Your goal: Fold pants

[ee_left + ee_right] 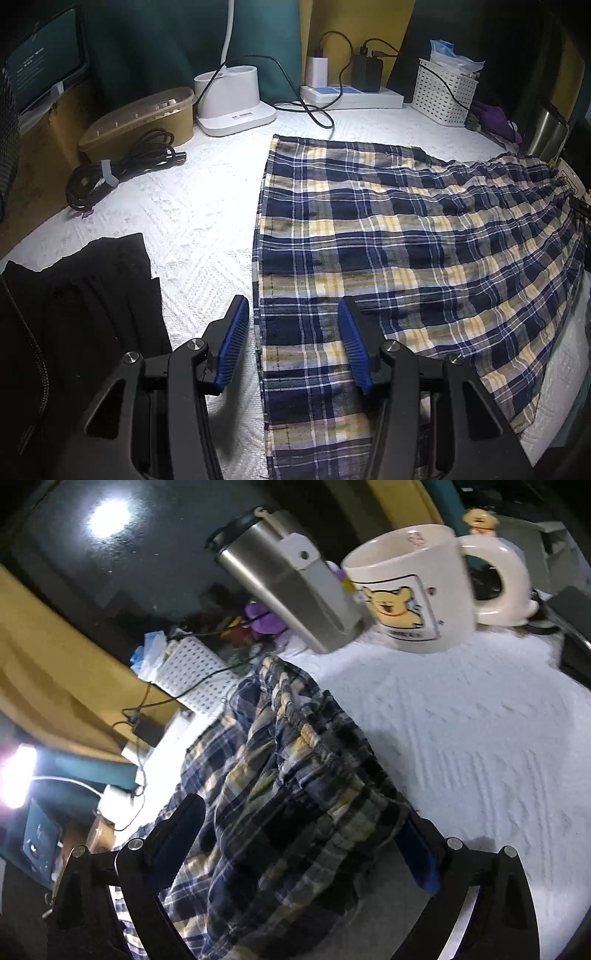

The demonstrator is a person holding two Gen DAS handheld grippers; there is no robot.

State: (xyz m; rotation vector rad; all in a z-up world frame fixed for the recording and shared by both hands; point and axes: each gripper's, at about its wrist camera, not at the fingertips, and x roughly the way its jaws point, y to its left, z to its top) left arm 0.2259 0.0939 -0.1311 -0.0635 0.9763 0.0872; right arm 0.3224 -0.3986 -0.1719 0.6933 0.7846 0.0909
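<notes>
two tongs gape over plaid pants (388,236) spread on the white-covered bench (192,221).
left tongs (293,345) hang half open, gripping nothing, astride the hem edge; right tongs (299,853) stand wide around the bunched waistband, pads not pressing it. beyond: mug (410,590), steel tumbler (280,579), white basket (445,92).

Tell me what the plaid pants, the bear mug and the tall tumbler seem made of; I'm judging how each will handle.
Plaid pants: thin woven cloth, likely cotton, matte, gathered into soft wrinkles. Bear mug: glazed ceramic by its thick wall and sheen. Tumbler: brushed metal, probably steel, with a dark lid, perhaps plastic.
</notes>
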